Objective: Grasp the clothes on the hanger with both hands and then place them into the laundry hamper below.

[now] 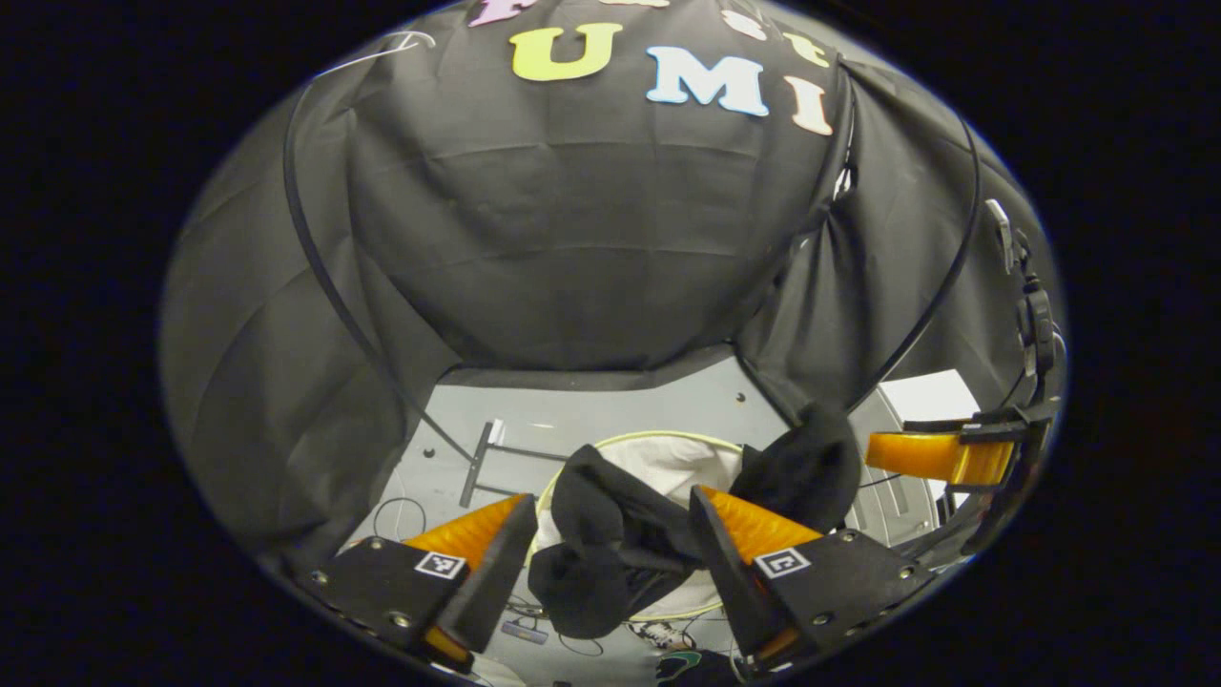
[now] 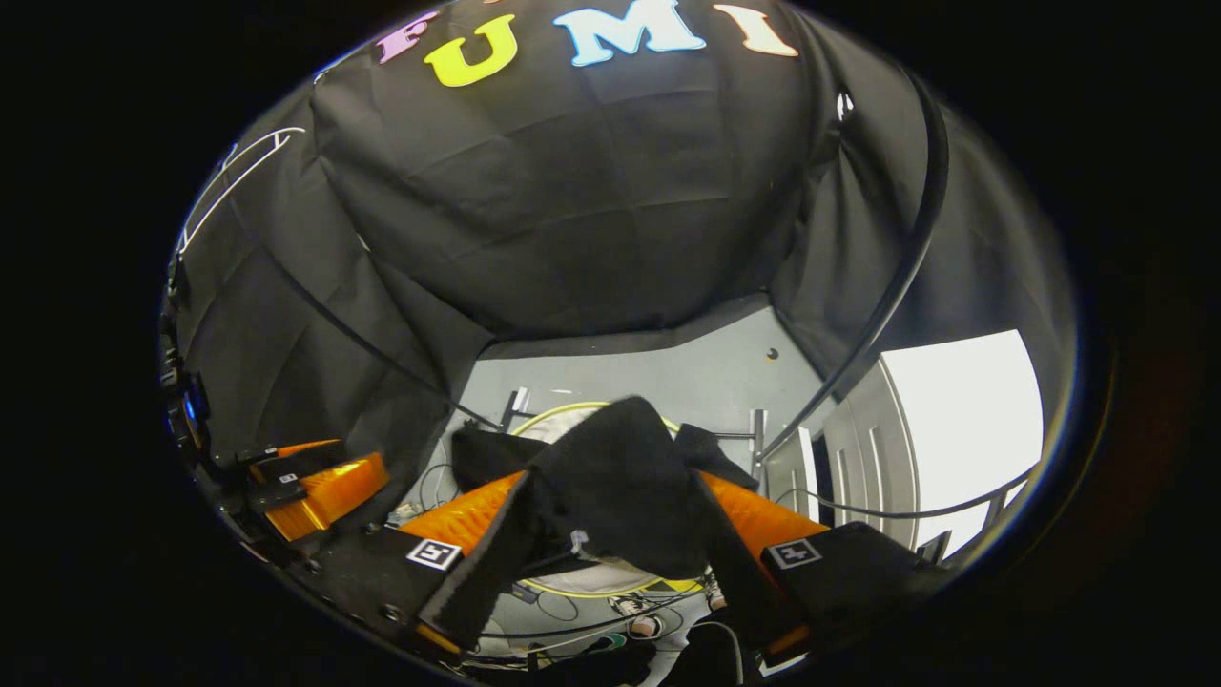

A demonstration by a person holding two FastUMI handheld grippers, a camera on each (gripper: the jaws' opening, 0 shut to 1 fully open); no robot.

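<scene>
I count two grippers, one dark garment (image 1: 610,544) and one hamper (image 1: 668,458) with a pale lining and a thin yellow-green rim.

In the left gripper view, my left gripper (image 1: 610,563) has its jaws spread wide. The garment hangs in the gap between them, over the hamper's mouth; a fold lies against the inner face of the finger at 4 o'clock, while the finger at 7 o'clock stands apart from it, so the cloth is not pinched. At 3 o'clock the other gripper shows from the side, just beside a bunched end of the garment.

In the right gripper view, my right gripper (image 2: 610,553) also has its jaws spread. The garment (image 2: 620,487) is draped in a peak across the gap and lies over both fingers' inner edges; I cannot tell whether they press on it. The hamper (image 2: 563,410) rim curves behind and below the cloth. At 8 o'clock my left gripper shows from the side.

The floor (image 1: 610,410) is plain grey, walled by black cloth on three sides. A thin metal bar stand (image 1: 482,463) lies on it at 7 o'clock of the hamper, and loose cables (image 1: 401,515) trail near the lower edge. At 3 o'clock in the right gripper view there is a bright white panel (image 2: 963,429).
</scene>
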